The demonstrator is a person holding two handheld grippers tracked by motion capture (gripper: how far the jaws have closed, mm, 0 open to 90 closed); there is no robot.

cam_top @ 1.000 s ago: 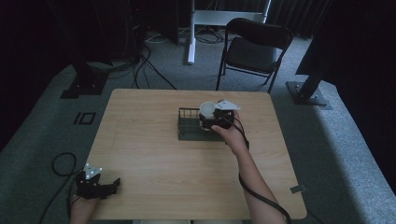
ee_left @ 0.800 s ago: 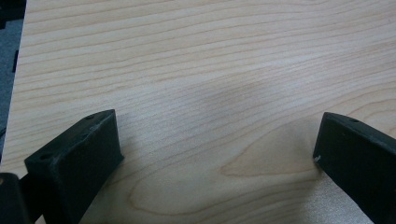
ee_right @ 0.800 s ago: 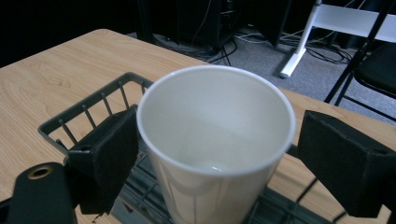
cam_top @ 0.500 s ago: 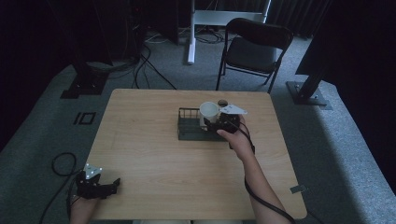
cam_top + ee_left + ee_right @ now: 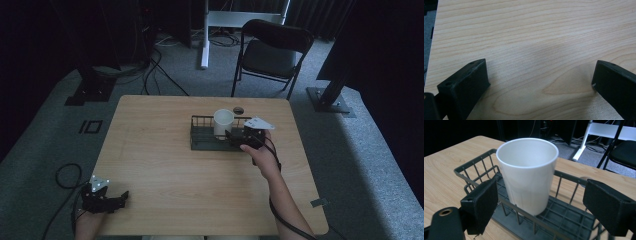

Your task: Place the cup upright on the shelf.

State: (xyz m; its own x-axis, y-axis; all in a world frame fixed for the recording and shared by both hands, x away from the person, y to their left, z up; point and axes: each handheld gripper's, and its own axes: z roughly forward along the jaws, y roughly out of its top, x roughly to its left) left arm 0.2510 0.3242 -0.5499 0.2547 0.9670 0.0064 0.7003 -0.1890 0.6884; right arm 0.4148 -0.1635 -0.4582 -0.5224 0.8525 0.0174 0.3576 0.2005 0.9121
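Note:
A white cup (image 5: 223, 122) stands upright inside a dark wire basket (image 5: 202, 144) at the middle back of the table. In the right gripper view the cup (image 5: 527, 172) rises from the basket (image 5: 474, 165) just beyond my right gripper (image 5: 544, 206), whose jaws are spread wide on either side without touching it. From above, the right gripper (image 5: 234, 136) sits at the basket's right end. My left gripper (image 5: 119, 199) rests at the table's front left corner. It hangs open over bare wood (image 5: 539, 82).
A small dark round object (image 5: 238, 109) lies on the table behind the basket. A black folding chair (image 5: 272, 50) stands beyond the far edge, with cables and stand bases on the grey floor. The wooden tabletop (image 5: 175, 170) stretches between the basket and the left gripper.
The right gripper set the cup down in the basket, opened, and drew back slightly toward the person. The left gripper has not moved.

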